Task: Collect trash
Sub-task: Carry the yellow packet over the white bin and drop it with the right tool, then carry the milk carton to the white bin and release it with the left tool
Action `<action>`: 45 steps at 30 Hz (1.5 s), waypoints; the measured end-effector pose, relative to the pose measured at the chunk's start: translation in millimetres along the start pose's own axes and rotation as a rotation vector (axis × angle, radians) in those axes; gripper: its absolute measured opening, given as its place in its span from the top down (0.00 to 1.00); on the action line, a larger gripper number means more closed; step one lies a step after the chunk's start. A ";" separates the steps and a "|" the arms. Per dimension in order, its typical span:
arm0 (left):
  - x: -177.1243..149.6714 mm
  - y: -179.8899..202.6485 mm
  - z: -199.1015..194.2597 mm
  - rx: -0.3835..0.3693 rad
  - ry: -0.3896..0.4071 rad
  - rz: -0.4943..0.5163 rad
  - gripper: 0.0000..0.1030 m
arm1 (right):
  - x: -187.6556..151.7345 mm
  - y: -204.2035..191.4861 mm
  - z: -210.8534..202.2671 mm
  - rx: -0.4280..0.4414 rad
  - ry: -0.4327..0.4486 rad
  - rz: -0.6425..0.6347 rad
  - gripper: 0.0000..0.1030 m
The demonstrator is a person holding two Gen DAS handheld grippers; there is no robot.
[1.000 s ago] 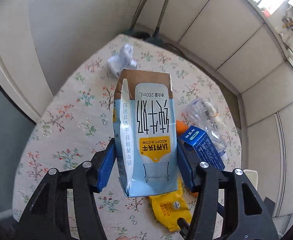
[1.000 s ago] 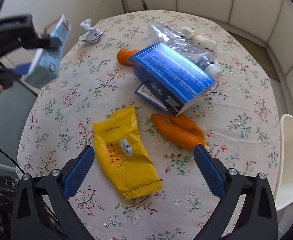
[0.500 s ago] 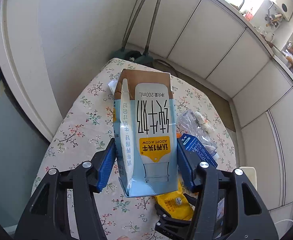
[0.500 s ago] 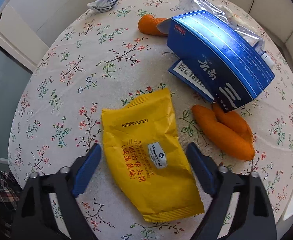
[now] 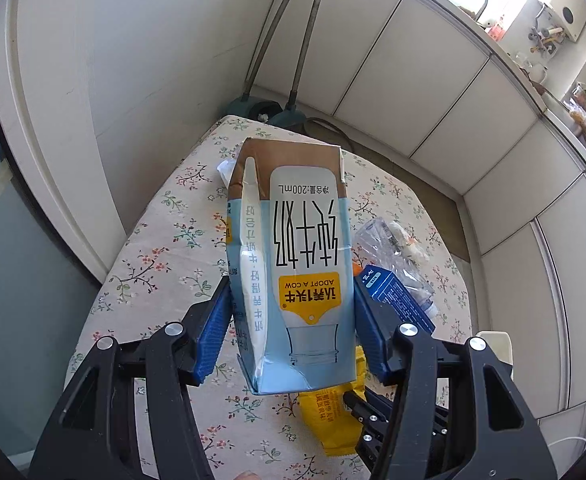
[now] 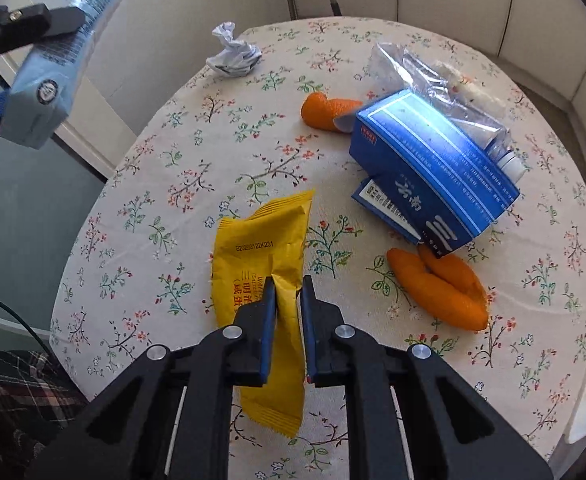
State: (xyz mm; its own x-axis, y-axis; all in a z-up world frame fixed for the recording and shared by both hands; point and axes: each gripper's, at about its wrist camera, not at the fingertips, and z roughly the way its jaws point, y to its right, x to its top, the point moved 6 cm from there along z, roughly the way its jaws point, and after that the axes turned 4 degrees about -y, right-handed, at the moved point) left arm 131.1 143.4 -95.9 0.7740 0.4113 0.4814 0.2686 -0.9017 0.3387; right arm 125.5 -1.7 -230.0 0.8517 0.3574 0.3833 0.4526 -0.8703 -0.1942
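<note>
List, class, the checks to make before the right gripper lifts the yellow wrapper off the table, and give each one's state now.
1. Right gripper shut on yellow snack wrapper: ok.
2. Wrapper pinched into a ridge between the fingers: ok.
3. Left gripper holds milk carton above the table: ok.
4. Blue box and orange peels apart from wrapper: ok.
5. Wrapper empty: cannot tell.
6. Trash bin in view: not ok.

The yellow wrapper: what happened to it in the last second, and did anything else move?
The right hand-held gripper came down with its fingers wide, then closed on the yellow wrapper, crumpling its middle. The left hand-held gripper lifted the milk carton higher, still clamped. The blue box, orange peels and paper ball stayed put.
</note>
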 end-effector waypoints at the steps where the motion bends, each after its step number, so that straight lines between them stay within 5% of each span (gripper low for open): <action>1: -0.2 0.7 -0.3 -0.002 0.001 0.002 0.47 | 1.8 0.2 -7.2 -0.004 0.020 0.001 0.88; 12: -3.6 23.4 -2.1 -0.053 0.024 0.048 0.47 | 19.5 34.5 -97.5 -0.077 0.288 0.081 0.88; 22: -15.7 69.6 4.9 -0.099 0.036 0.134 0.47 | 7.7 123.8 -176.1 -0.253 0.483 0.254 0.88; 34: -36.9 123.9 26.6 -0.137 0.008 0.221 0.47 | -44.6 280.2 -216.0 -0.572 0.510 0.572 0.84; 35: -39.6 128.7 29.0 -0.140 0.004 0.228 0.47 | -49.7 289.1 -215.1 -0.590 0.499 0.595 0.81; 38: -47.5 145.7 35.6 -0.159 -0.004 0.253 0.47 | -63.7 309.6 -220.6 -0.630 0.499 0.665 0.42; 45: -67.1 207.5 41.1 -0.235 0.022 0.365 0.47 | -92.9 327.0 -264.7 -0.740 0.588 0.718 0.16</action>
State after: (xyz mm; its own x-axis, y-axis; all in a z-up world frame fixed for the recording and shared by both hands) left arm 158.5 -76.8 -91.2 0.7809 0.0760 0.6200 -0.1606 -0.9348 0.3169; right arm 124.4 -409.1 -90.1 0.5089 -0.3351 0.7929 -0.5066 -0.8613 -0.0389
